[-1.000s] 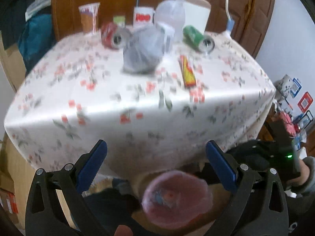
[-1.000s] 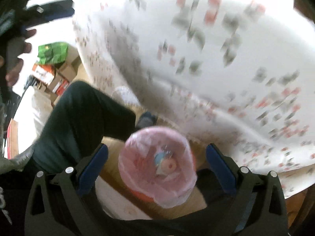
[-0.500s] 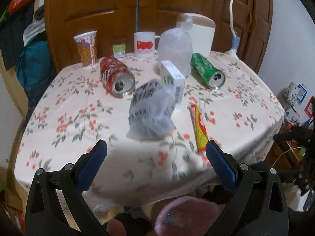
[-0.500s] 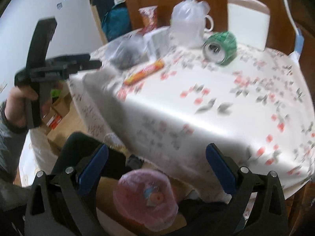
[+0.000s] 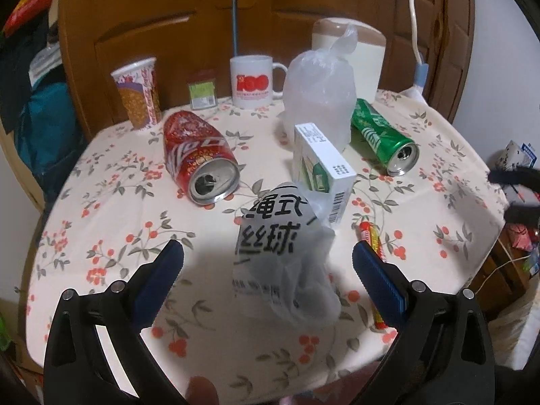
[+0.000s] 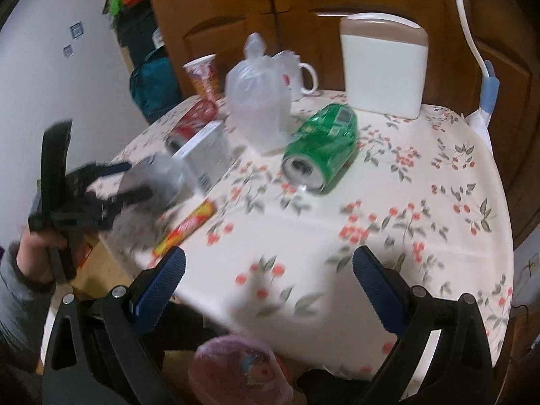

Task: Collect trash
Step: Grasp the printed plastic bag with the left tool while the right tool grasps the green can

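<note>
On the flowered tablecloth (image 5: 101, 236) the litter lies left to right across the middle, where either tool can reach it, while the paper cup (image 5: 136, 92), the mug (image 5: 251, 81) and the white canister (image 6: 384, 67) stand upright along the back by the wooden door, out of the way and probably not trash. The red can (image 5: 199, 160) lies tipped with its open mouth toward the camera. Next, nearest the edge, comes the crumpled printed bag (image 5: 283, 263), then the small white box (image 5: 320, 165) just behind it, with the clear knotted bag (image 5: 319, 101) beyond the box. The candy wrapper (image 5: 371, 246) lies flat beside the printed bag, and the green can (image 5: 384, 136) lies on its side further right. The left gripper (image 5: 268, 266) is spread wide with the printed bag between its blue pads (image 5: 158, 276), gripping nothing yet; my guess is that this bag is the first pick. The right gripper (image 6: 268, 273) is also spread and empty over bare cloth near the table edge, with the pink-lined bin (image 6: 239, 371) low below it, well placed for drops. Compared with half a second ago, the left tool has moved in over the table, so the printed bag now sits between its fingers, and the right tool has risen and advanced, with more tabletop and less bin in its view.
</note>
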